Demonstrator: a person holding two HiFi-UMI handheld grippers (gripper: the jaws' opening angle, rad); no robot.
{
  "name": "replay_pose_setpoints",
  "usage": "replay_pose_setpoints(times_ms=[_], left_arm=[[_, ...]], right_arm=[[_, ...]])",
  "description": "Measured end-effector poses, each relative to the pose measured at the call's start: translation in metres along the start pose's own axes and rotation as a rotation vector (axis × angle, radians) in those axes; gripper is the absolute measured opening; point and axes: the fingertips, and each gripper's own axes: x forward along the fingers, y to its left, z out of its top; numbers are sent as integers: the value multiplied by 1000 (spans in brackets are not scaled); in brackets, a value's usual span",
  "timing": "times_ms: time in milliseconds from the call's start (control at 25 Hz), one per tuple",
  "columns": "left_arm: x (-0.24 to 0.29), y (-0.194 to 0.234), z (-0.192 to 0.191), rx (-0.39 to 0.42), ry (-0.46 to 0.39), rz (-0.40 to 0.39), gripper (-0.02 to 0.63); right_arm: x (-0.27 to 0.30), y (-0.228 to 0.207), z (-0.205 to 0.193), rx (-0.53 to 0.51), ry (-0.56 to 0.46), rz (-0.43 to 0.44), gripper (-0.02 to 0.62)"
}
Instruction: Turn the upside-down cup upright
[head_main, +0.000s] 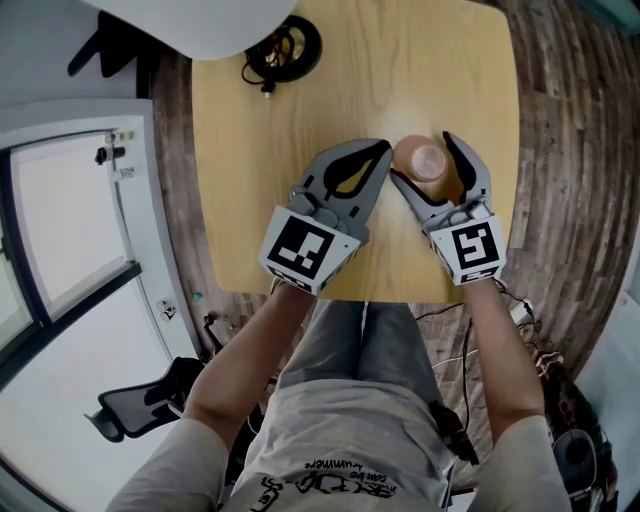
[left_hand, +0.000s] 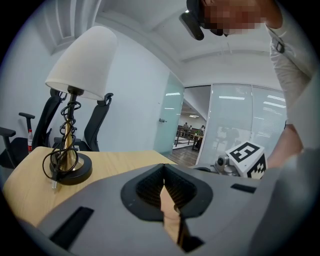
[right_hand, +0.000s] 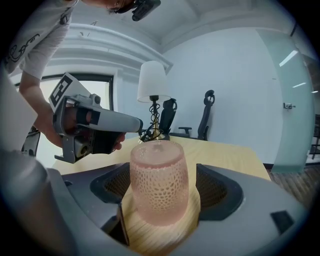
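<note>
- Right gripper view shows the pink, translucent, dimple-textured cup (right_hand: 159, 170) standing mouth-down on the pale wooden surface (right_hand: 225, 155). It sits at centre frame between the wide-apart jaws of the right gripper (right_hand: 162, 192), and neither pad touches it.
- It looks like glass: rigid, breakable and fairly light. The dimpled wall should give some purchase, so a pinch across the belly at mid-height seems the safest hold.
- Left gripper (head_main: 384, 150), its jaws closed together on nothing, sits just left of the cup in the head view.
- Bare wood lies above the cup in the head view, while the surface's right edge is near, so turning it inward looks wiser.
- White-shaded lamp with a black base (head_main: 285, 47) stands well apart at the top.
</note>
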Motion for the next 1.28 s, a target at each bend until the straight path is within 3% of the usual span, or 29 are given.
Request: replay_pose_setpoints(times_ms=[360,680,880,1280], left_arm=[[0,0,-3,1,6,-10,8],[12,-44,13,258,82,-102,8],[14,-41,-3,241,129,-71,8],[11,-45,-11,295,170,-72,8]], right_arm=[[4,-2,-6,-45,17,-5,362],[-2,-3,2,-153,61,-17,360],[-9,-3,8,-196,78,-14,360],[-12,9,3,-339,174,9,360]])
